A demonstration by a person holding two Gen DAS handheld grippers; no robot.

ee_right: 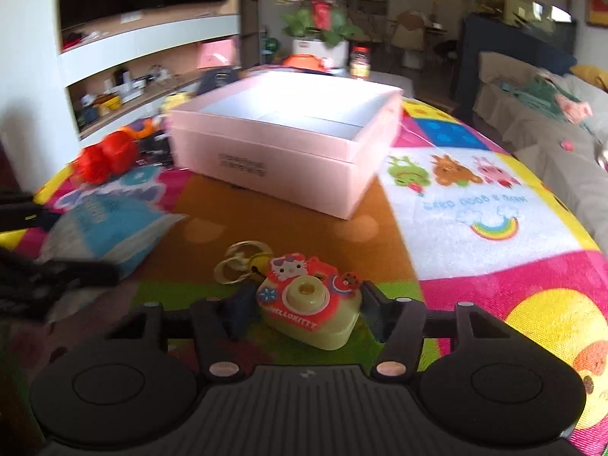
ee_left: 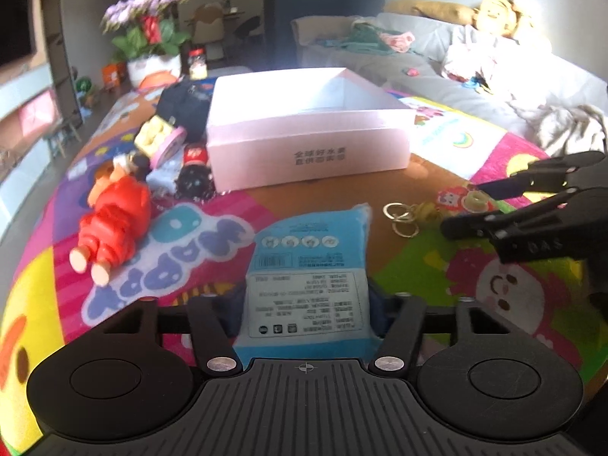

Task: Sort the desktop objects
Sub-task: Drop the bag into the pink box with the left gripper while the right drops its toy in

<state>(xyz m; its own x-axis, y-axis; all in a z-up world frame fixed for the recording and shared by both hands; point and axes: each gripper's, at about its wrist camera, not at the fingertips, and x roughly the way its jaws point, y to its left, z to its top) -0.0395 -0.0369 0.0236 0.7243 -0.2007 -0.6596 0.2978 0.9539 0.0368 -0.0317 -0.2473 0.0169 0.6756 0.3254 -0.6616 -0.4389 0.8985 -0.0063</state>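
A pink open box (ee_left: 307,144) stands on the colourful mat; it also shows in the right wrist view (ee_right: 281,152). My left gripper (ee_left: 307,311) is shut on a blue tissue pack (ee_left: 307,269), which also shows in the right wrist view (ee_right: 110,228). My right gripper (ee_right: 304,309) has its fingers on both sides of a Hello Kitty toy camera (ee_right: 307,304) with key rings (ee_right: 239,262), close to its sides. The right gripper also shows in the left wrist view (ee_left: 467,205) beside the toy camera (ee_left: 475,201).
A red-dressed doll (ee_left: 110,224), a black hair item (ee_left: 193,184), pink tape roll (ee_left: 169,146), yellow toy (ee_left: 152,135) and a dark bag (ee_left: 186,106) lie left of the box. A flower pot (ee_left: 152,64) and jar (ee_left: 197,62) stand behind. A sofa (ee_left: 475,76) is on the right.
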